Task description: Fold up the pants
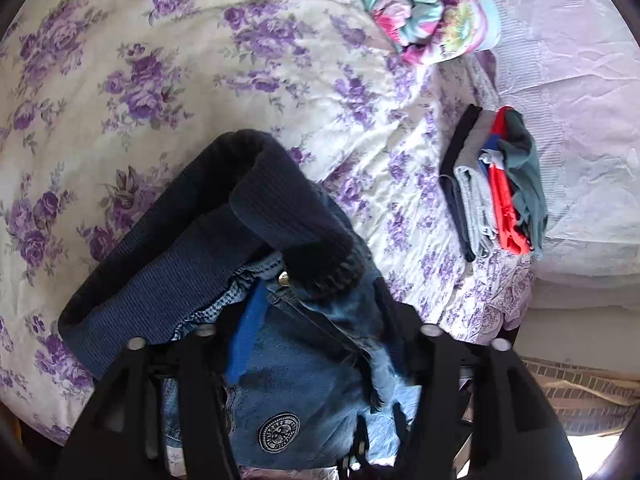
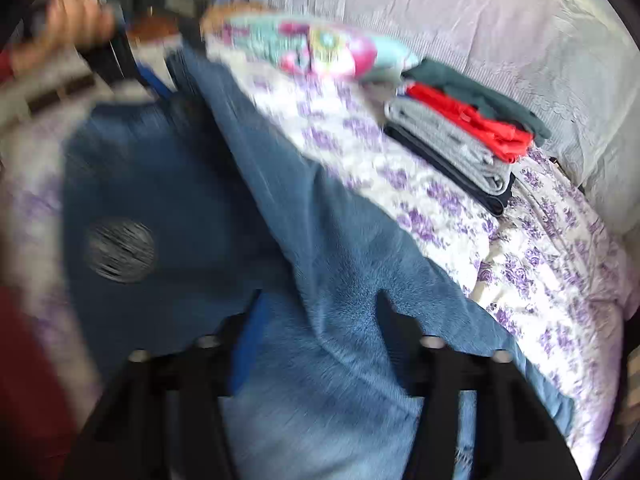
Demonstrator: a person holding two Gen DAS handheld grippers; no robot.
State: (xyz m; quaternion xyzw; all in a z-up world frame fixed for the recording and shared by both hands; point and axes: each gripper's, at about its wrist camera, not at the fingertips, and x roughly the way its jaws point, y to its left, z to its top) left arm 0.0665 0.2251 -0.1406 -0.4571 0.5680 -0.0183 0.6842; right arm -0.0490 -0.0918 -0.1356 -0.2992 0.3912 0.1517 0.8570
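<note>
Both tongs clamped on jeans [image 1: 280, 392], left tongs [image 1: 316, 320] over waistband, right tongs [image 2: 320, 320] gripping leg.

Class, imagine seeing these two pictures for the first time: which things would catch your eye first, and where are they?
The blue denim pants fill the foreground of both views, bunched between the fingers of the left tool, with a round patch on the fabric. Beyond them, a neat stack of folded clothes with a bright red layer sits on the purple-flowered bedspread, and a colourful rolled blanket lies further back.
</note>
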